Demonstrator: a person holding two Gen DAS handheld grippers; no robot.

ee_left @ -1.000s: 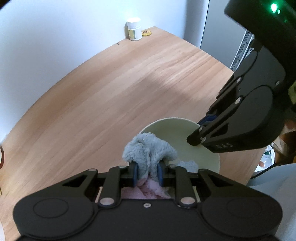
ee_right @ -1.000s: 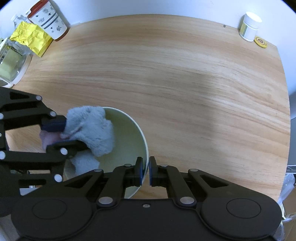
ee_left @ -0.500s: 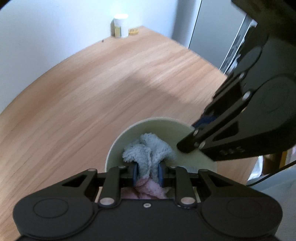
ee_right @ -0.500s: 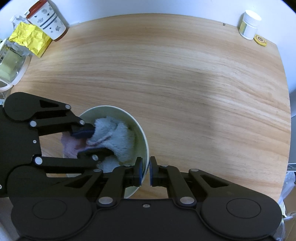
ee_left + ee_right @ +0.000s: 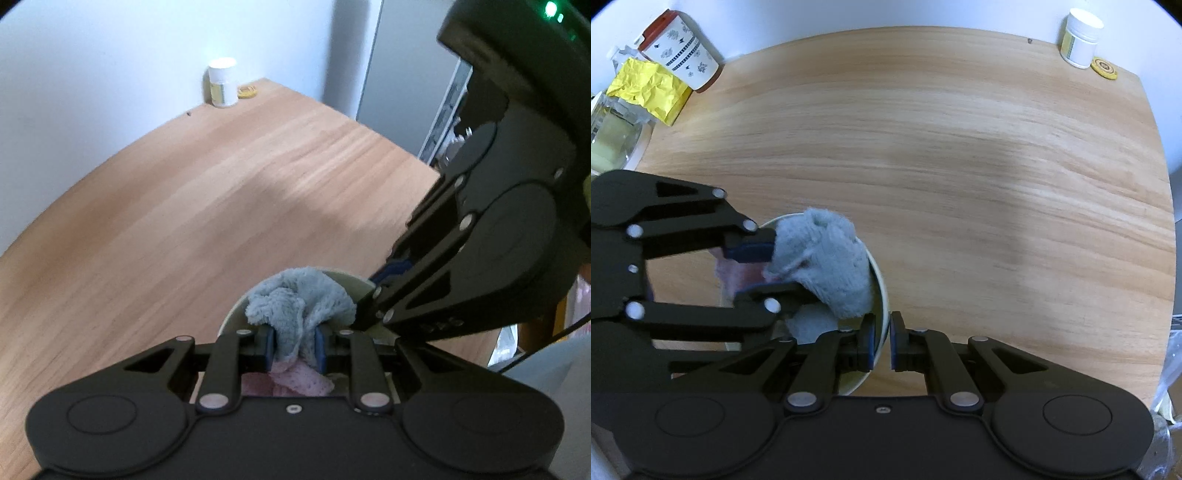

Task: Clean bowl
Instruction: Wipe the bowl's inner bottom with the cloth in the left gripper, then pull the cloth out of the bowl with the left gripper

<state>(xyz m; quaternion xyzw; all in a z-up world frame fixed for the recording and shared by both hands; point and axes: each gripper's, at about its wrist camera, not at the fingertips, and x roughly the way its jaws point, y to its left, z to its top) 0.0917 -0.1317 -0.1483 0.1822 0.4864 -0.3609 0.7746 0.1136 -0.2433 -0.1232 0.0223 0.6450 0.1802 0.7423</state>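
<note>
The left gripper point(image 5: 294, 349) is clamped on a bunched grey-blue cloth point(image 5: 299, 304) with a pink underside, and presses it into the pale green bowl point(image 5: 877, 273) against its far wall, the cloth bulging over the rim. The right gripper point(image 5: 882, 341) is nearly closed, pinching the bowl's rim between its blue pads, one finger inside and one outside. The bowl stands at the near edge of the wooden bench point(image 5: 960, 166); well apart at the back are a white jar point(image 5: 1080, 38) beside a yellow disc point(image 5: 1105, 68), and a patterned canister point(image 5: 681, 55) by crumpled yellow paper point(image 5: 650, 90).
</note>
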